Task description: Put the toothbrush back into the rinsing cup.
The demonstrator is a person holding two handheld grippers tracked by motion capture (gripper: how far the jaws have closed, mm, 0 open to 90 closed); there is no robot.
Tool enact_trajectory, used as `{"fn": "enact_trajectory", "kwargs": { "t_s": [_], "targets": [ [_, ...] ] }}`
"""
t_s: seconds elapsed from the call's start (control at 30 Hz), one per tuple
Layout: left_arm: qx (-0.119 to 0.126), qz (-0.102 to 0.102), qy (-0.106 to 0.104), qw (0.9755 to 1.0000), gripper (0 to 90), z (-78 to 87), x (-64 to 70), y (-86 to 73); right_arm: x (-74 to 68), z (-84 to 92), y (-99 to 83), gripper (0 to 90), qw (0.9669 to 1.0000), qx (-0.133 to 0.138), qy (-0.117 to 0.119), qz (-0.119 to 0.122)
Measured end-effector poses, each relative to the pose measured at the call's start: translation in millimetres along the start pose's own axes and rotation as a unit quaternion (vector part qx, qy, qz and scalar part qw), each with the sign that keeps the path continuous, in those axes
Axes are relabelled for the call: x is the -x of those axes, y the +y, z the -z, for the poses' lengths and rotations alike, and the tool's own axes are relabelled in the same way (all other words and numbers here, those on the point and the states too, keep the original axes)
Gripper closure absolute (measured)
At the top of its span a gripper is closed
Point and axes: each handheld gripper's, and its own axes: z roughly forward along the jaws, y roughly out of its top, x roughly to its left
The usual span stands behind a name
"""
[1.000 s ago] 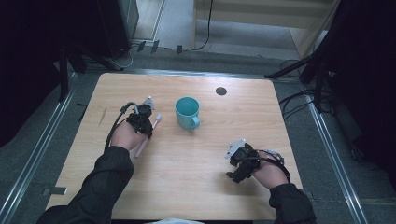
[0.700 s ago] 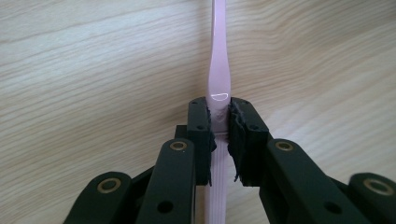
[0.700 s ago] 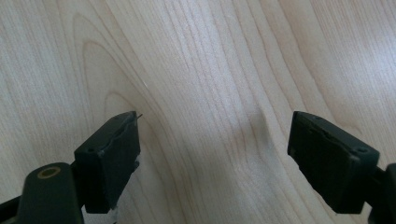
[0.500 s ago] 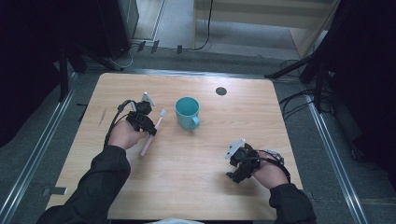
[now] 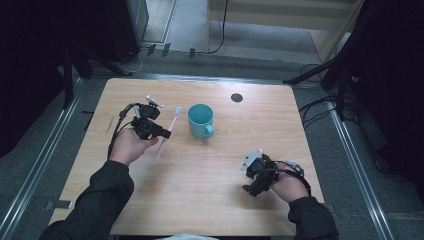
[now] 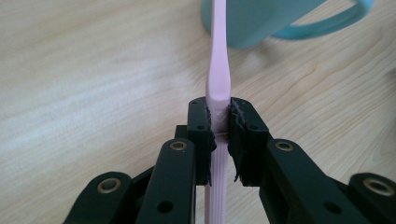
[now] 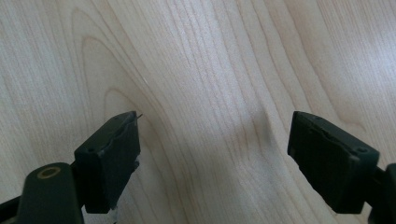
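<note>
A pink toothbrush (image 5: 168, 131) is clamped by its handle in my left gripper (image 5: 164, 133), lifted off the table left of the teal mug (image 5: 200, 120). In the left gripper view the pink toothbrush (image 6: 218, 70) runs up between the pads toward the teal mug (image 6: 261, 21), and my left gripper (image 6: 220, 135) is shut on it. My right gripper (image 5: 248, 189) rests low over the table at the front right. Seen from the right gripper view, my right gripper (image 7: 215, 154) stands open with bare wood between its fingers.
The wooden table (image 5: 210, 205) has a small dark round hole (image 5: 236, 97) near its far edge. A thin stick-like mark (image 5: 108, 126) lies at the table's left side. Cables and dark stands surround the table on the floor.
My left gripper has lifted the toothbrush off the table and carried it a little toward the mug. The right gripper has stayed put.
</note>
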Motion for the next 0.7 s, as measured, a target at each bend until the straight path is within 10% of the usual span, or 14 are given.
{"fn": "enact_trajectory", "kwargs": {
  "t_s": [0.7],
  "targets": [
    [0.125,-0.031,-0.033,0.9911,79.2,27.6,14.0,-4.4,-2.3,1.6,3.0,16.4,0.9999,0.013,-0.001,-0.002]
  ]
}}
